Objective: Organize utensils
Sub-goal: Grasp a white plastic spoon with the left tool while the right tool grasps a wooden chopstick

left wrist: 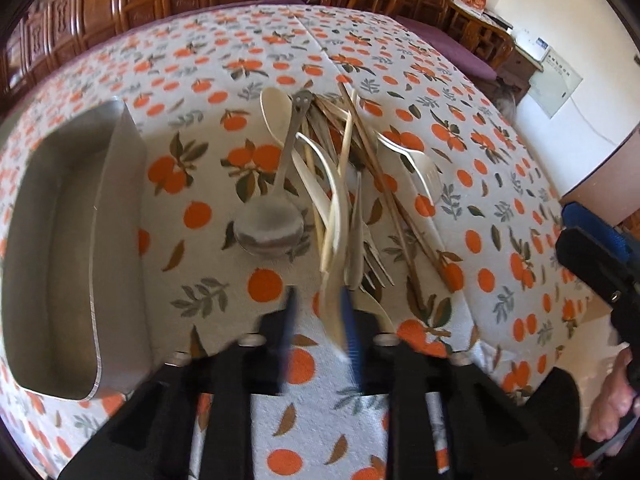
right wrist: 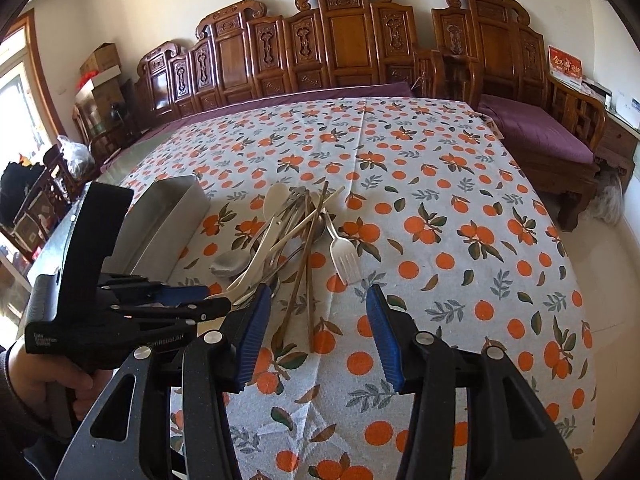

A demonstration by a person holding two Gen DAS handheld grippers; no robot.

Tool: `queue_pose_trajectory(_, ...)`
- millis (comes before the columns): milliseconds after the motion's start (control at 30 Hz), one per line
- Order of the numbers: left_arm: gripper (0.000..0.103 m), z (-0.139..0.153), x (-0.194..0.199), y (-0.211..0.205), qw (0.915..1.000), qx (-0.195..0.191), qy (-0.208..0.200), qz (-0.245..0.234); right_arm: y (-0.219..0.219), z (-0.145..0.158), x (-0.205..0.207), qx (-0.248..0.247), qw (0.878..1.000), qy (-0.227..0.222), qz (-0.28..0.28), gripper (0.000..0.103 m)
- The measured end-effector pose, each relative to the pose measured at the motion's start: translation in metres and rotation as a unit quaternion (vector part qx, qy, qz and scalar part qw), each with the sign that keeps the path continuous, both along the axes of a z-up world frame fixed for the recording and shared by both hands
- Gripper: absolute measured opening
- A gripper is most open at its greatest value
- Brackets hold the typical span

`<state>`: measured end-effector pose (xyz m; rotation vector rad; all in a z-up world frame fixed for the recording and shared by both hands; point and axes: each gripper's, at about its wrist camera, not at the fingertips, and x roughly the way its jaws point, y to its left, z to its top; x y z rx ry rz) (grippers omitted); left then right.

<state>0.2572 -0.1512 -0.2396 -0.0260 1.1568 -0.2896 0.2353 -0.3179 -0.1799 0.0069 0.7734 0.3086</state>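
Here, from the left wrist, the left gripper [left wrist: 320, 320] is seen with its blue pads blurred; its jaws are closed on the cream plastic spoon handle [left wrist: 334, 312] at the near end of the jumbled utensil pile [left wrist: 340, 184], which lies on the orange-patterned tablecloth [left wrist: 460, 140] just right of the empty oblong metal tray [left wrist: 72, 240]. From the right wrist, the right gripper [right wrist: 316, 320] is shown half open and empty before the pile, and a white plastic fork [right wrist: 344, 256] is seen at the pile's right edge.
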Motion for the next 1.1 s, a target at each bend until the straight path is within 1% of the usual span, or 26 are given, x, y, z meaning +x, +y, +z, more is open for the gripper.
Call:
queue_pose_trajectory(67, 0.004, 0.004, -0.003, 0.003, 1.0, -0.005, -0.006, 0.004, 0.002, -0.001, 0.0, -0.001, 1.0, 0.001, 0.002, 0.052)
queue_pose_trajectory(233, 0.004, 0.019, -0.016, 0.012, 0.9997, -0.018, -0.014, 0.007, 0.006, -0.004, -0.001, 0.0, 1.0, 0.004, 0.006, 0.052)
queue_pose_trajectory(333, 0.004, 0.031, -0.021, 0.02, 0.9995, -0.019, -0.023, 0.008, 0.008, -0.008, 0.001, 0.003, 1.0, 0.012, 0.008, 0.051)
queue_pose_trajectory(433, 0.004, 0.043, -0.025, 0.028, 0.9992, -0.017, -0.037, 0.004, 0.012, -0.014, 0.005, 0.001, 1.0, 0.019, 0.011, 0.046)
queue_pose_trajectory(500, 0.004, 0.049, -0.028, 0.035, 0.9988, -0.021, -0.045, 0.004, 0.016, -0.021, 0.011, 0.002, 1.0, 0.028, 0.012, 0.037)
queue_pose_trajectory(600, 0.004, 0.054, -0.033, 0.045, 0.9981, -0.035, -0.05, 0.009, 0.023, -0.029, 0.018, -0.008, 0.999, 0.034, 0.015, 0.03)
queue_pose_trajectory(767, 0.004, 0.058, -0.044, 0.054, 0.9969, -0.039, -0.067, 0.013, 0.037, -0.048, 0.031, -0.023, 0.998, 0.05, 0.022, 0.028)
queue_pose_trajectory(1000, 0.004, 0.066, -0.059, 0.073, 0.9957, -0.043, -0.079, 0.021, 0.05, -0.076, 0.052, -0.023, 0.996, 0.086, 0.01, 0.025)
queue_pose_trajectory(1100, 0.004, 0.071, -0.063, 0.084, 0.9951, -0.042, -0.085, 0.027, 0.056, -0.077, 0.056, -0.031, 0.996, 0.083, 0.007, 0.025)
